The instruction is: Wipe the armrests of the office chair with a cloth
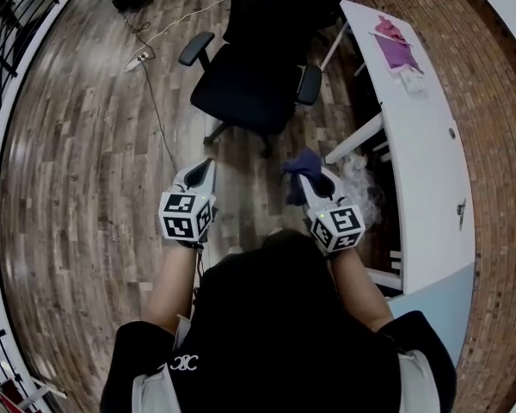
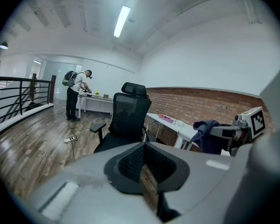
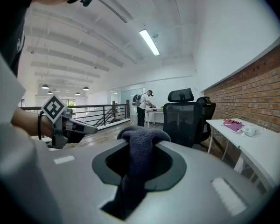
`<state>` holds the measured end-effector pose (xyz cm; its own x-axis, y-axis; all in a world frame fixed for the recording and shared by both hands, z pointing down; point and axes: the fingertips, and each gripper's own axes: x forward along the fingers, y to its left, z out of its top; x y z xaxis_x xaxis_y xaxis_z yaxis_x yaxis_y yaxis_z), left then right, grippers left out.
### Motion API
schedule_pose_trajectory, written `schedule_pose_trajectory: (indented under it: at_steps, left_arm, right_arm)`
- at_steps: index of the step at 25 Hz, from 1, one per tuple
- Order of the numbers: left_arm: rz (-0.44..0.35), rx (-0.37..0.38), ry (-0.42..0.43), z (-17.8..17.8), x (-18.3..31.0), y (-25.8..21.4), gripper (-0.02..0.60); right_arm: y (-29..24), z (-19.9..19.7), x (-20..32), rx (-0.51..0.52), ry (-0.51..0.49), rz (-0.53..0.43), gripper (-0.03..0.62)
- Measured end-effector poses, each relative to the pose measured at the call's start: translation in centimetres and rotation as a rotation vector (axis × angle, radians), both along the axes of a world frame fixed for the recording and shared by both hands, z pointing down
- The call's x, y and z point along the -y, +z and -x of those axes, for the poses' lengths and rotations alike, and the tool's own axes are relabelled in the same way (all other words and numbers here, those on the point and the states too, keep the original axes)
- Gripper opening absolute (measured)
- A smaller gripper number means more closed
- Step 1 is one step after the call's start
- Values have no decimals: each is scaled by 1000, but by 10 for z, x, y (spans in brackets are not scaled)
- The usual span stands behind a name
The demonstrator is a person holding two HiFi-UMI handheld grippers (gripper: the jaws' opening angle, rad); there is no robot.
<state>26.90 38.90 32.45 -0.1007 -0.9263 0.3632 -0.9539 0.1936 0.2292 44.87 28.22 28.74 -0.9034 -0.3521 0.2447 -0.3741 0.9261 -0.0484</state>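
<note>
Head view shows us facing the chair (image 1: 249,84), well apart from it; our right gripper (image 1: 304,181) clamps the cloth (image 1: 303,160), our left gripper (image 1: 209,165) is pinched together, empty.

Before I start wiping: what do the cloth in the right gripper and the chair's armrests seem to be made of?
Cloth: dark blue-grey, matte fabric, knitted or terry-like. It has a fuzzy, nubby surface and drapes limply. Armrests: black pads with a dull sheen on top, likely plastic or firm foam. They are too small here to tell which.
</note>
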Motion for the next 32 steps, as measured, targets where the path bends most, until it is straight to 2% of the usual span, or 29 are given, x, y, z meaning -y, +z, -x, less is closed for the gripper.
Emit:
schedule_pose_trajectory:
  at_steps: [4, 11, 19, 25, 32]
  left_arm:
    - [5, -9, -19, 12, 2, 4, 6]
    - [45, -7, -41, 41, 34, 19, 6]
    - [53, 9, -92, 99, 111, 7, 6]
    - [72, 13, -86, 117, 172, 4, 6]
    - [99, 22, -134, 151, 222, 3, 6]
  right_arm:
    - [3, 14, 7, -12, -21, 2, 72]
    - [19, 55, 56, 4, -43, 31, 72]
    - [13, 128, 138, 21, -136, 36, 74]
    - [16, 167, 198, 4, -205, 55, 74]
    - [24, 210, 246, -17, -300, 76, 74]
